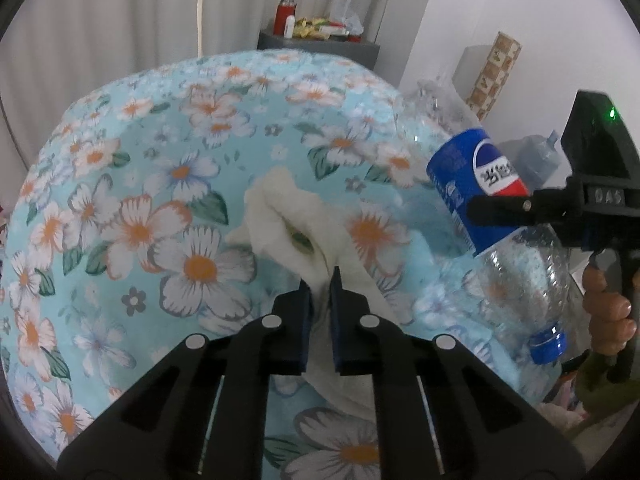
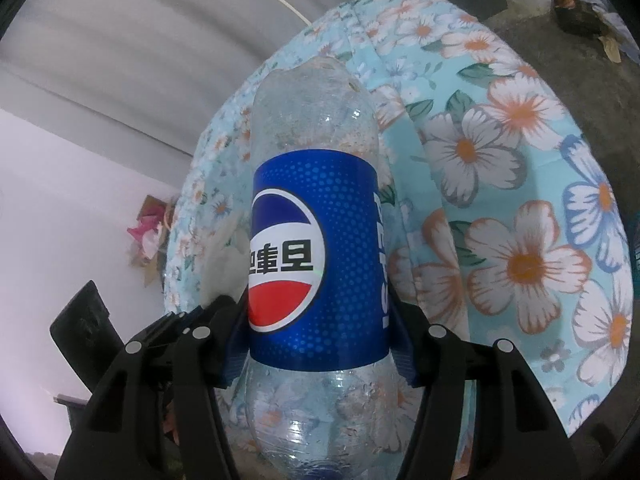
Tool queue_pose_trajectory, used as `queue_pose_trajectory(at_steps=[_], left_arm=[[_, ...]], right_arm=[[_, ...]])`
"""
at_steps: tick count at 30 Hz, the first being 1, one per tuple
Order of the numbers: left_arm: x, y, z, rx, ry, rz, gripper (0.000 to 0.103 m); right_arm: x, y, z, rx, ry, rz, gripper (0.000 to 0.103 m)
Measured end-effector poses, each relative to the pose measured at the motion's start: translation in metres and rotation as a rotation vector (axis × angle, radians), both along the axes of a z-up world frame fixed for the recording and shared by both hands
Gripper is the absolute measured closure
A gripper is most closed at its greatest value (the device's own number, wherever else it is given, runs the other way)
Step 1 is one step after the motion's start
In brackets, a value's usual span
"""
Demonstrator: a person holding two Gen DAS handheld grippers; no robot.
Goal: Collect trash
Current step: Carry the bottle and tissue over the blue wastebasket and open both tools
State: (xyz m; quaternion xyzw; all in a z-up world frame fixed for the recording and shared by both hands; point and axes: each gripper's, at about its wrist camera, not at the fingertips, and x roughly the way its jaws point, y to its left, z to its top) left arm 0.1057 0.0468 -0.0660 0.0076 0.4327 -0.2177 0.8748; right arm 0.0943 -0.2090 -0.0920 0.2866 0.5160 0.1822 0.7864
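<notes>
Fingers of your left gripper (image 1: 320,300) are pinched on the crumpled white paper tissue (image 1: 292,216) lying on the blue floral bedsheet (image 1: 132,184); it is soft and nearly weightless, so your hold near its edge should do, though it may tear or trail. Your right gripper (image 2: 316,320) clamps the empty clear plastic cola bottle with the blue label (image 2: 316,248) across its labelled middle, held cap-end towards you above the sheet. Light but slick and crushable: keep the squeeze moderate.
</notes>
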Motion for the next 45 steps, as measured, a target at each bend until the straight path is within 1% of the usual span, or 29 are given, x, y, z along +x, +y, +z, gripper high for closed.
queue_pose_trajectory(at_steps=[4, 8, 11, 16, 21, 23, 26, 28, 30, 32, 33, 35, 36, 38, 39, 40, 42, 44, 45], left_arm=[[-0.002, -0.006, 0.017, -0.017, -0.036, -0.018, 0.097], [-0.003, -0.019, 0.032, -0.030, -0.067, -0.058, 0.097], [-0.002, -0.030, 0.044, -0.032, -0.106, -0.087, 0.097], [0.005, -0.056, 0.063, -0.045, -0.126, -0.157, 0.097], [0.008, -0.103, 0.084, -0.053, -0.163, -0.258, 0.097], [0.009, -0.130, 0.093, -0.063, -0.174, -0.312, 0.097], [0.010, -0.179, 0.100, -0.081, -0.169, -0.407, 0.097], [0.012, -0.217, 0.099, -0.088, -0.149, -0.469, 0.097], [0.013, -0.255, 0.095, -0.096, -0.113, -0.530, 0.097], [0.018, -0.304, 0.083, -0.092, -0.058, -0.584, 0.097], [0.022, -0.333, 0.074, -0.083, -0.020, -0.616, 0.097], [0.026, -0.378, 0.055, -0.065, 0.042, -0.664, 0.097], [0.029, -0.404, 0.044, -0.055, 0.073, -0.688, 0.097], [0.030, -0.443, 0.026, -0.036, 0.111, -0.726, 0.096], [0.033, -0.470, 0.013, -0.021, 0.134, -0.746, 0.096], [0.034, -0.485, 0.005, -0.015, 0.148, -0.758, 0.096], [0.037, -0.529, -0.017, 0.006, 0.197, -0.795, 0.096], [0.041, -0.556, -0.037, 0.028, 0.231, -0.804, 0.096], [0.045, -0.574, -0.050, 0.032, 0.251, -0.797, 0.092]], right_arm=[[-0.009, -0.011, 0.006, 0.029, -0.023, -0.022, 0.046], [-0.017, -0.025, 0.013, 0.049, -0.049, -0.052, 0.046], [-0.024, -0.038, 0.018, 0.061, -0.067, -0.087, 0.046], [-0.048, -0.070, 0.027, 0.100, -0.122, -0.167, 0.046], [-0.072, -0.113, 0.033, 0.135, -0.162, -0.275, 0.046], [-0.083, -0.135, 0.036, 0.147, -0.175, -0.326, 0.046], [-0.106, -0.182, 0.035, 0.156, -0.195, -0.452, 0.046], [-0.122, -0.212, 0.029, 0.154, -0.191, -0.543, 0.046], [-0.140, -0.243, 0.016, 0.149, -0.165, -0.653, 0.046], [-0.158, -0.275, -0.002, 0.131, -0.128, -0.762, 0.046], [-0.169, -0.295, -0.016, 0.104, -0.083, -0.842, 0.046], [-0.183, -0.323, -0.039, 0.074, -0.026, -0.931, 0.045], [-0.187, -0.333, -0.049, 0.076, -0.004, -0.959, 0.045], [-0.192, -0.362, -0.080, 0.118, 0.056, -1.010, 0.045], [-0.193, -0.368, -0.089, 0.131, 0.075, -1.028, 0.045], [-0.193, -0.380, -0.102, 0.141, 0.094, -1.052, 0.045], [-0.186, -0.400, -0.119, 0.142, 0.117, -1.082, 0.044], [-0.173, -0.415, -0.136, 0.152, 0.134, -1.109, 0.044], [-0.167, -0.428, -0.150, 0.155, 0.151, -1.120, 0.043]])
